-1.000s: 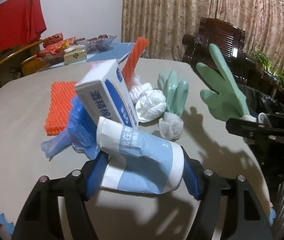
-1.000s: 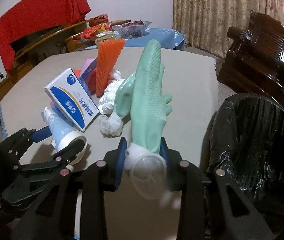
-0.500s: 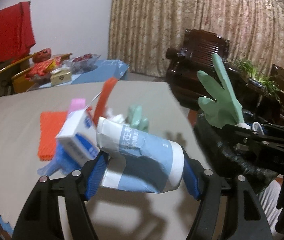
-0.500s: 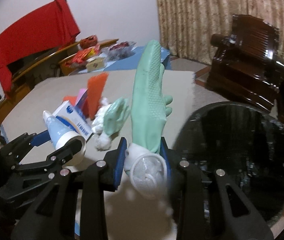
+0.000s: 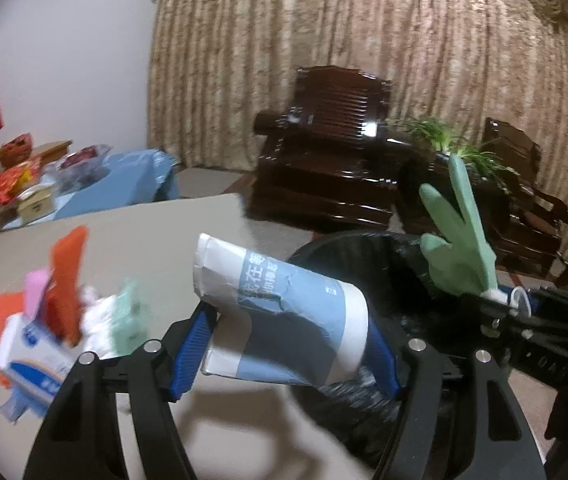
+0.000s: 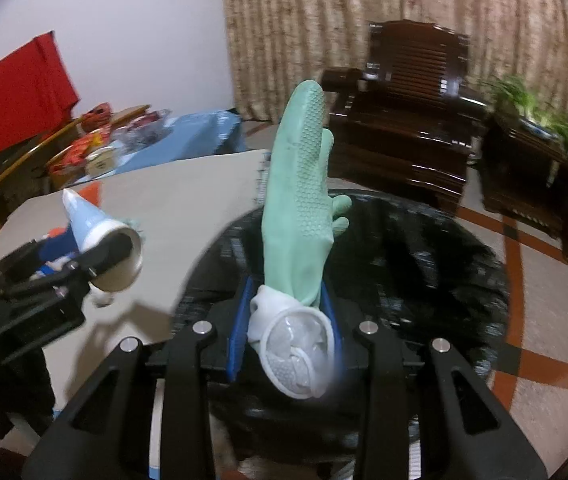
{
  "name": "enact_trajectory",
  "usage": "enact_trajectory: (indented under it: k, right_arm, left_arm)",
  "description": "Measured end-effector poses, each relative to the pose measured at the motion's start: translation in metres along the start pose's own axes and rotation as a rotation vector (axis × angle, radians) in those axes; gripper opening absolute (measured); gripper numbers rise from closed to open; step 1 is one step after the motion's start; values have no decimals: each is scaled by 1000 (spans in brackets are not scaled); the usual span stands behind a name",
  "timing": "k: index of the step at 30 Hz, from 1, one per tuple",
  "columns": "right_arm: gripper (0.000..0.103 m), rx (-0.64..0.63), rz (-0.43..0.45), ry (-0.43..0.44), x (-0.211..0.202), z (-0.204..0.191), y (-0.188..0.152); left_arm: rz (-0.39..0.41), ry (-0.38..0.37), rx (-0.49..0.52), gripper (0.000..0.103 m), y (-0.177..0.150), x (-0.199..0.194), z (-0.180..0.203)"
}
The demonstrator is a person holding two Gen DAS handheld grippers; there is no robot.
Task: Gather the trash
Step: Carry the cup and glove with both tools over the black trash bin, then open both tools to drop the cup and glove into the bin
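Left gripper (image 5: 284,344) is clamped on a crumpled blue-and-white paper cup (image 5: 284,316), dead center of its frame, right at the rim of the black trash bag (image 5: 396,256). Right gripper (image 6: 284,320) is squeezing a green rubber glove (image 6: 298,196) by the cuff, standing upright over the bag. Leftover trash sits lower left on the table (image 5: 156,240).
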State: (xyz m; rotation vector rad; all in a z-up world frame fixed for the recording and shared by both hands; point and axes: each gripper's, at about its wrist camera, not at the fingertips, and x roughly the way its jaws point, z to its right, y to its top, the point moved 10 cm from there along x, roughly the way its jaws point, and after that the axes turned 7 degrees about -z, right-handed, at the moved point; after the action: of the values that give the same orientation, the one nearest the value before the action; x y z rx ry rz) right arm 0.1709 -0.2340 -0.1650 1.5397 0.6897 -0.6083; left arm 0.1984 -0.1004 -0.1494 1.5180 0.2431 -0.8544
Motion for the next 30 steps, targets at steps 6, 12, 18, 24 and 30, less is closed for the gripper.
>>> enact_trajectory:
  k: [6, 12, 18, 24, 30]
  right_arm:
    - [33, 55, -3, -62, 4, 40, -7]
    - [54, 85, 13, -123, 1, 63, -12]
    - [91, 91, 40, -152, -7, 70, -15]
    - [98, 98, 54, -110, -10, 50, -6]
    - [98, 53, 66, -50, -8, 7, 4]
  left_arm:
    - [-3, -60, 22, 69, 18, 20, 40]
    - [-13, -114, 45, 88, 26, 34, 67]
    - [-15, -103, 30, 94, 22, 30, 60]
    - [6, -26, 23, 97, 15, 11, 27]
    - [36, 91, -16, 97, 4, -16, -24]
